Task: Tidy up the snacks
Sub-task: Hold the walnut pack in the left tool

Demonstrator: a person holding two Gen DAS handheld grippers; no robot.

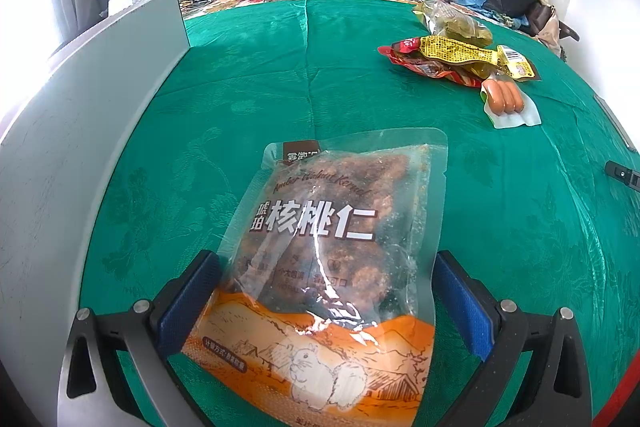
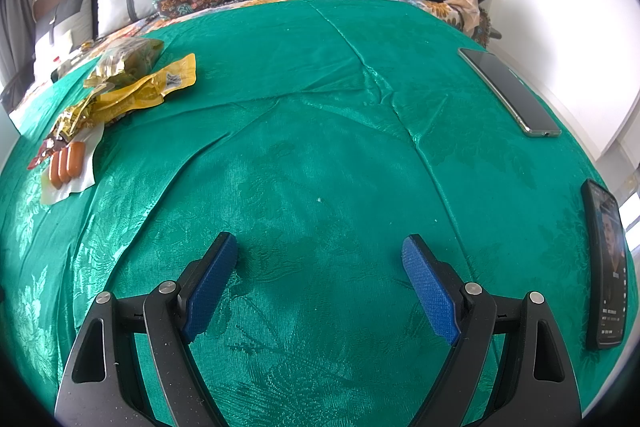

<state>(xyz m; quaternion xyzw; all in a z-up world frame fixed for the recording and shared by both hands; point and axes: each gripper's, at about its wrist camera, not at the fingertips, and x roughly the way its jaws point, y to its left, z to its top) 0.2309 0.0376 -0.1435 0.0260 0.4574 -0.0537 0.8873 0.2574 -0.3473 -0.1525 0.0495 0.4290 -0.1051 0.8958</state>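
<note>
Blue-padded left gripper [image 1: 328,291] seemingly clamps the walnut packet [image 1: 328,247]; right gripper [image 2: 320,279] gapes wide, empty.

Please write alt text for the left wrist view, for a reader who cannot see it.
A walnut kernel bag lies between the left gripper's wide blue pads on a green cloth. A pile of snack packets and a sausage pack lie farther away on the right.

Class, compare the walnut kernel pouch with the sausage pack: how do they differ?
The walnut kernel pouch is large and lies between the left gripper fingers; the sausage pack is small and lies far off beside the snack pile. The pouch has an orange printed base; the pack is plain. Both are see-through and rest on the green cloth.
</note>
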